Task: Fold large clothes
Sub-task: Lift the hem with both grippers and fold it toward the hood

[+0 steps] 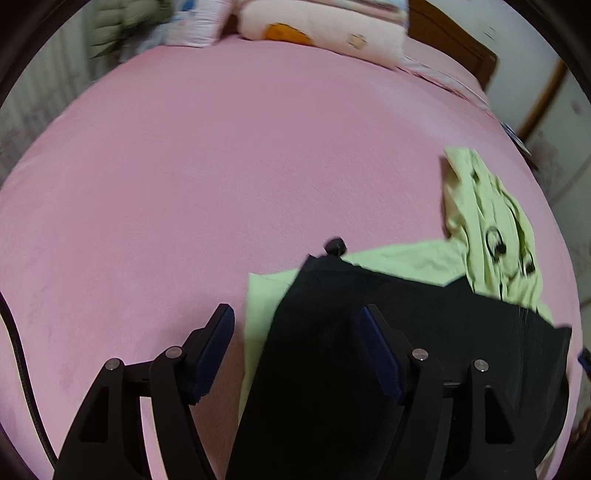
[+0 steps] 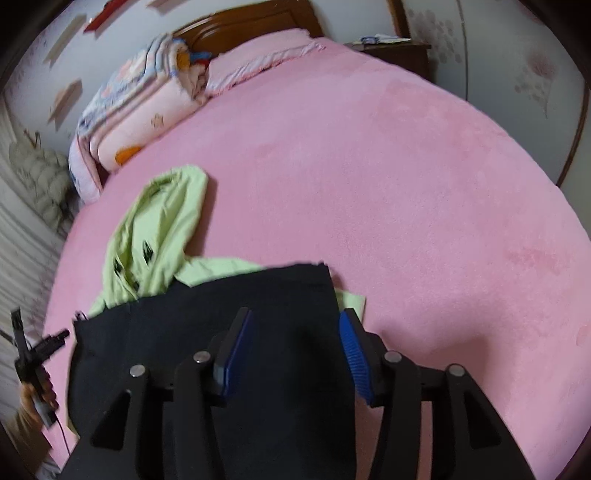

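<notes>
**Dark garment flat on the bed, both tools spread above it**

Nearest the right wrist camera, the right tool (image 2: 295, 354) stands wide apart with nothing between its blue pads, poised over the black garment (image 2: 207, 332). The left tool (image 1: 297, 350) is likewise spread and grips nothing; its right finger overlaps the black garment (image 1: 406, 317), its left finger sits over bare sheet. The dark cloth lies on the near part of the pink bed (image 2: 406, 184), its long axis running away from the cameras. It overlaps a light green hoodie (image 2: 159, 229), whose hood points toward the headboard. Farther off, folded quilts (image 2: 147, 110) rest against the wooden headboard (image 2: 251, 22)
</notes>
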The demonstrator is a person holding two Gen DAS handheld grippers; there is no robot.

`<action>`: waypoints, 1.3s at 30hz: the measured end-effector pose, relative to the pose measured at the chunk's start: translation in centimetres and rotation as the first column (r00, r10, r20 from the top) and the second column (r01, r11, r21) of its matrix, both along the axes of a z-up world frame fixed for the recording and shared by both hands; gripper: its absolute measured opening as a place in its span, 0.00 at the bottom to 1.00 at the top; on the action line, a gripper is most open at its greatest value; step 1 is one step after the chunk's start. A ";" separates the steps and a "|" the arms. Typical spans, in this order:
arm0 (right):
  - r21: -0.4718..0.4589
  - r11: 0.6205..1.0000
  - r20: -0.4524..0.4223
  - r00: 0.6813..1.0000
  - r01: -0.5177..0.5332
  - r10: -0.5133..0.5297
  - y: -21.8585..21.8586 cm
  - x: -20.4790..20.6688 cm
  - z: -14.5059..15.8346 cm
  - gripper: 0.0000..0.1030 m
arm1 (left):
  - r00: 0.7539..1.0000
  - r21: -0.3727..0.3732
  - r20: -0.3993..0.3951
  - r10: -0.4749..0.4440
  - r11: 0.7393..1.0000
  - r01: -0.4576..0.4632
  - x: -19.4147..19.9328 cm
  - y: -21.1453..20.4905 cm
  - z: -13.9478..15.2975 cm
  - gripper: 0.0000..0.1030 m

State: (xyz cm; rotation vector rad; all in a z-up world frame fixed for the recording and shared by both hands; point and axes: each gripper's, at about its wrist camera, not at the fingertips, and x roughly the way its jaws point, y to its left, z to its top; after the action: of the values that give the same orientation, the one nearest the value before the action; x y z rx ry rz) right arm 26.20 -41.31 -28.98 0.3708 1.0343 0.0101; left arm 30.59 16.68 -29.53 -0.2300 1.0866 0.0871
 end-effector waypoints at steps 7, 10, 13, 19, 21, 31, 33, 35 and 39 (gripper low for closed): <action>-0.018 1.000 -0.040 0.999 0.007 -0.007 0.3 2.1 -2.7 0.48 | 0.993 0.022 -0.026 -0.114 0.993 0.114 1.6 -0.8 -2.1 0.67; -0.034 0.999 -0.080 0.997 0.013 -0.015 0.3 2.8 -4.1 0.48 | 0.990 0.038 -0.014 -0.142 0.989 0.143 2.1 -1.2 -2.2 0.50; -0.039 0.999 -0.103 0.995 -0.002 -0.002 0.5 2.9 -5.1 0.47 | 0.989 0.089 -0.038 -0.144 0.985 0.147 2.6 -1.9 -2.5 0.18; -0.098 0.995 -0.064 0.998 -0.009 0.003 1.2 1.6 -3.9 0.06 | 0.983 0.323 0.051 -0.174 0.935 0.149 0.3 -4.9 -0.1 0.04; -0.143 0.990 -0.010 1.000 -0.010 0.009 1.9 0.9 -2.1 0.05 | 0.984 0.344 0.111 -0.140 0.934 0.094 -0.5 -5.1 1.9 0.03; -0.195 0.981 0.122 0.993 0.025 -0.002 2.9 4.6 1.9 0.05 | 0.983 0.414 0.180 -0.023 0.908 -0.055 3.6 -5.8 2.8 0.04; -0.217 0.976 0.039 0.999 0.017 -0.008 3.1 5.8 -0.9 0.05 | 0.994 0.439 0.113 -0.012 0.898 -0.039 4.6 -5.9 0.1 0.04; -0.241 0.971 -0.024 1.000 0.008 -0.014 3.4 6.0 -3.3 0.06 | 1.000 0.455 0.031 -0.004 0.891 -0.010 5.3 -6.4 -3.2 0.05; -0.278 0.960 -0.052 0.998 0.017 -0.032 3.9 5.1 -5.8 0.08 | 1.000 0.501 0.023 -0.013 0.866 -0.001 4.9 -7.0 -5.3 0.08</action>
State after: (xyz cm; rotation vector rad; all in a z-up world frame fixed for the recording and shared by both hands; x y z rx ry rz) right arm 31.33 -37.40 -34.81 0.1286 1.0695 -0.1670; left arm 35.48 9.67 -34.82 0.2432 1.0024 0.3565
